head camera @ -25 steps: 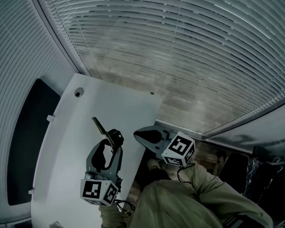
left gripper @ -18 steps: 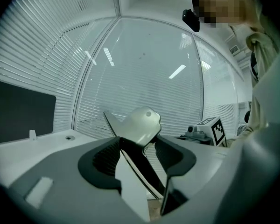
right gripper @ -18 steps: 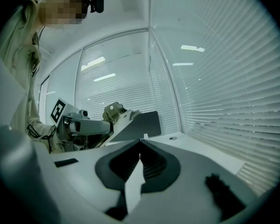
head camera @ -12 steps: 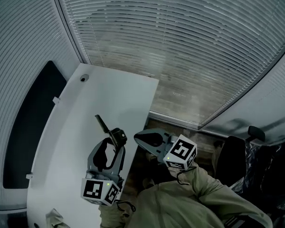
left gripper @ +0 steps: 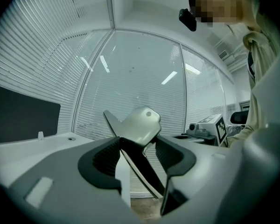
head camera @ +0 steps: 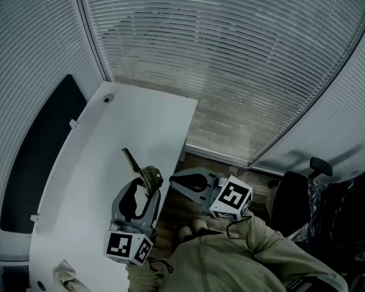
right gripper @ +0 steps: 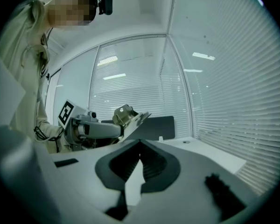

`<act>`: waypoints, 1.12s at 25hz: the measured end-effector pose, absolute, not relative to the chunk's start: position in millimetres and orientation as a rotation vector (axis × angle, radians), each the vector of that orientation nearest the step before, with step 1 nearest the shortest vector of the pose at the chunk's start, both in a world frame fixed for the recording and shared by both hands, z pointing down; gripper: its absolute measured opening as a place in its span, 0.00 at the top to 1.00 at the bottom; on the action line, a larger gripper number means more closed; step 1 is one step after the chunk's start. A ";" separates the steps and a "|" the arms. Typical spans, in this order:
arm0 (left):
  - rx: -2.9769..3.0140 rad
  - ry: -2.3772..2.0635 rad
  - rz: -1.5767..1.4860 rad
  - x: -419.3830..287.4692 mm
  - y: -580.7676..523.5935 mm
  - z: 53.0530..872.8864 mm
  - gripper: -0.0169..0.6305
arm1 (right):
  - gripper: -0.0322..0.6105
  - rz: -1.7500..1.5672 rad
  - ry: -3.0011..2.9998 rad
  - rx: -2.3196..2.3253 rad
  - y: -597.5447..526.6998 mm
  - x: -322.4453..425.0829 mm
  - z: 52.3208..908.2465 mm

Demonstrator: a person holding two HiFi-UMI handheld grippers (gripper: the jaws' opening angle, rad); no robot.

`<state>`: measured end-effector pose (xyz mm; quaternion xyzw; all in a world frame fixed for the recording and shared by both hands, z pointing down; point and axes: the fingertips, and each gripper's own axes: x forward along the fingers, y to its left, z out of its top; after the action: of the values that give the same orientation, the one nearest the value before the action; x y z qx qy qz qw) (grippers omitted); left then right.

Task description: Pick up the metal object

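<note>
The metal object (head camera: 141, 168) is a flat bracket with a long thin strip and a hole in its wider end. My left gripper (head camera: 147, 180) is shut on it and holds it up near the right edge of the white table (head camera: 91, 163). In the left gripper view the bracket (left gripper: 139, 124) sticks up from between the dark pads (left gripper: 107, 155), with the strip running down through them. My right gripper (head camera: 173, 182) hovers just right of the left one, off the table's edge, shut and empty. From the right gripper view I see the bracket (right gripper: 127, 116) in the left gripper (right gripper: 91, 130).
A dark panel (head camera: 36, 157) lies along the table's left side. A small round fitting (head camera: 108, 98) sits at the table's far end. A crumpled light thing (head camera: 64, 275) lies near me. Slatted blinds (head camera: 231, 53) surround the corner. An office chair (head camera: 295, 196) stands at the right.
The head view has swung, so the table sits further left and higher. Both grippers keep nearly the same places, and the left one still holds the bracket.
</note>
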<state>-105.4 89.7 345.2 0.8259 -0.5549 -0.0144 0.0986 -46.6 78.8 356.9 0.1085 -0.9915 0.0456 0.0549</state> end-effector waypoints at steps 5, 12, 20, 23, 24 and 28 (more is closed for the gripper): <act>2.456 -1.642 -0.079 -101.5 94.9 336.7 0.59 | 0.94 0.121 -3.029 0.308 87.7 -42.4 347.8; 2.479 -1.634 -0.091 -84.0 97.5 329.1 0.59 | 0.94 0.104 -3.037 0.325 89.5 -23.2 342.2; 2.499 -1.639 -0.099 -75.3 98.1 321.4 0.59 | 0.95 0.074 -3.048 0.319 90.1 -17.2 333.9; 2.502 -1.638 -0.099 -78.3 97.6 322.0 0.59 | 0.95 0.068 -3.046 0.315 89.5 -21.2 334.1; 2.503 -1.636 -0.100 -78.1 97.6 322.2 0.59 | 0.94 0.065 -3.047 0.313 89.6 -21.5 333.9; 2.517 -1.632 -0.099 -65.6 98.0 318.6 0.60 | 0.95 0.060 -3.061 0.311 90.0 -10.4 332.1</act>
<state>-65.6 98.0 318.6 0.8366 -0.5424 -0.0330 0.0700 -10.4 90.0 332.1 0.1009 -0.9942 0.0194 0.0322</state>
